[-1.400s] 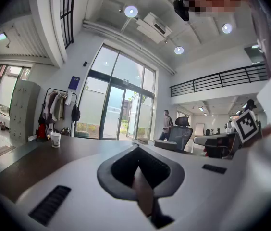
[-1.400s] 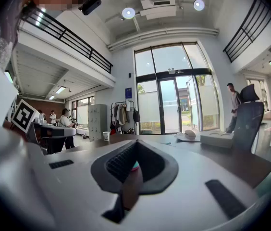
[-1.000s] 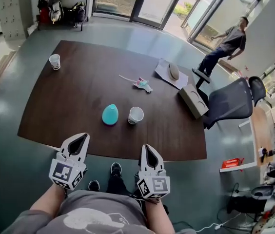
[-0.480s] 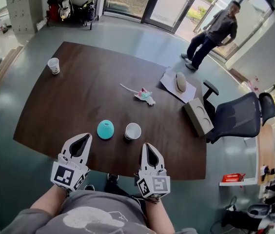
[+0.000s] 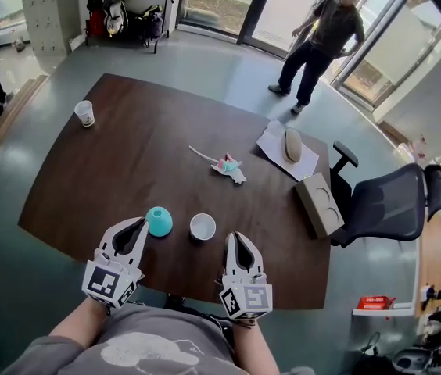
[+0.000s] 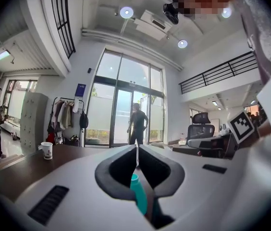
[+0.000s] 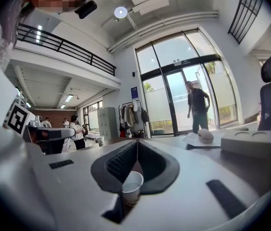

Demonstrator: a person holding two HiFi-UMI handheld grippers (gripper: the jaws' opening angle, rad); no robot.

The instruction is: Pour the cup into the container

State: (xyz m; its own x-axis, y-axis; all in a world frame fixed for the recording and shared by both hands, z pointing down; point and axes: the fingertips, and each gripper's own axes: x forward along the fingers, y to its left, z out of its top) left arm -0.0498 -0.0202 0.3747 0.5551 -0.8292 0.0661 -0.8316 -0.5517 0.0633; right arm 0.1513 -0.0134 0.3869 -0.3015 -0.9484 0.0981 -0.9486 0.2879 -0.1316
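1. surface (image 5: 127, 155): teal container (image 5: 158, 221) and cup (image 5: 202, 226) stand side by side near its front edge.
2. left tool (image 5: 138, 224): jaws together, empty, tip just beside teal container.
3. right tool (image 5: 236, 237): jaws together, empty, near cup.

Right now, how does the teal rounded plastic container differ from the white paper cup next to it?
The teal container narrows toward its top; the white paper cup has a wide open rim. The container stands before the left gripper, the cup before the right gripper. Both stand upright on the brown table, apart.
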